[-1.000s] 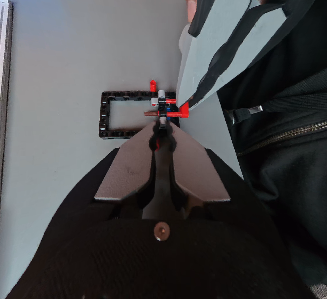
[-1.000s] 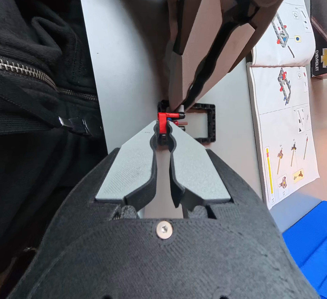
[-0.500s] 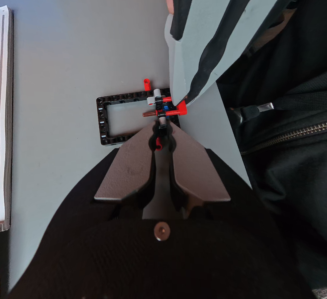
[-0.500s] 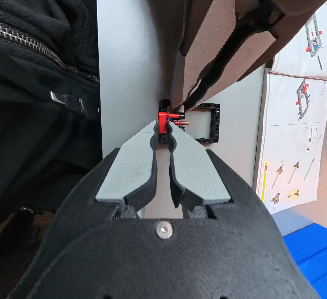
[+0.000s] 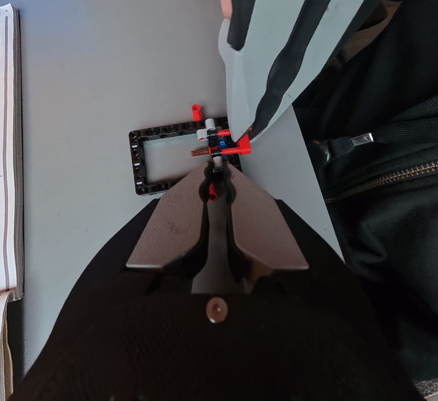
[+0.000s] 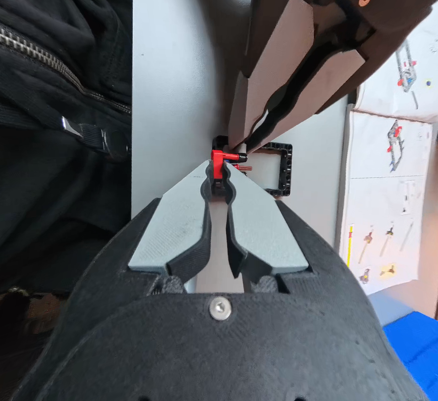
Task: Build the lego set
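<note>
Grey-fingered right tool (image 6: 219, 171) pinches the red connector (image 6: 217, 163) while the left tool (image 5: 216, 171) pinches the grey axle piece (image 5: 217, 162).

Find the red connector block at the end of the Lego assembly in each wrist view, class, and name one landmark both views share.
Left wrist view: red connector block, right of centre, pinched by the right gripper.
Right wrist view: red connector block, at centre, between that gripper's fingertips.
Shared landmark: black rectangular frame on the table.
</note>
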Tool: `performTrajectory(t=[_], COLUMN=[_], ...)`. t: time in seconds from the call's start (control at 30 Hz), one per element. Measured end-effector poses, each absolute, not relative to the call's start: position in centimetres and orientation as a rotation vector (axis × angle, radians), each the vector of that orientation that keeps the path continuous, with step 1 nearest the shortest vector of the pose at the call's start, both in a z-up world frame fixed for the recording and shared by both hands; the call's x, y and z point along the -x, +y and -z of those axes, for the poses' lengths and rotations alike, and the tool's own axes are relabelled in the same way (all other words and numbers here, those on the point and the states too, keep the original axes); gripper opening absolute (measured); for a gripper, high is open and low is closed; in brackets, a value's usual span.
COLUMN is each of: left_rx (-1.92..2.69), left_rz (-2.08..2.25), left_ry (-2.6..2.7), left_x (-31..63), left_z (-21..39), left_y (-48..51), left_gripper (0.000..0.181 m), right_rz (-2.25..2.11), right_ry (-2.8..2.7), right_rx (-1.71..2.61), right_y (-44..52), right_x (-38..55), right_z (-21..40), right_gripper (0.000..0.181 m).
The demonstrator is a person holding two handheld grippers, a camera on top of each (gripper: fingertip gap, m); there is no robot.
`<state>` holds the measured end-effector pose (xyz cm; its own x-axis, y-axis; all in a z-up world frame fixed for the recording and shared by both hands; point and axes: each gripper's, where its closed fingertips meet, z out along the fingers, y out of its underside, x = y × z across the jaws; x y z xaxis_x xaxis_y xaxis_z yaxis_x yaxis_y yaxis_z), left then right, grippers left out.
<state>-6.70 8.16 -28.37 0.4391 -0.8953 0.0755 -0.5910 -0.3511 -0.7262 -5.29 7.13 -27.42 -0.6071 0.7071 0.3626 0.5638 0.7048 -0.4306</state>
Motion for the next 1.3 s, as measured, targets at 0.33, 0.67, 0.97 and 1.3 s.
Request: performTrajectory(t=[0.33, 0.67, 0.97, 1.3], left_rx=[2.067, 2.106, 2.114, 2.139], left_rz=[0.598, 0.637, 0.538, 0.481], left_ry=[1.231, 1.159, 1.066, 0.965], left_x=[6.9, 7.4, 8.6, 9.9], left_z=[28.4, 28.1, 28.3, 28.3], left_y=[8.3, 9.1, 10.6, 11.5], left_gripper=[0.007, 0.006, 0.006, 0.006], right_rz=[-0.634, -0.540, -0.745, -0.440], right_ry=[-2.344, -2.248, -2.113, -2.063], right_rx=[1.290, 1.246, 1.319, 1.111], right_y=[7.4, 10.4, 10.8, 11.0], right_x=[5.4, 6.5, 7.1, 6.4], right_z=[27.3, 25.4, 25.0, 26.7], right_gripper=[0.004, 0.000, 0.000, 0.000])
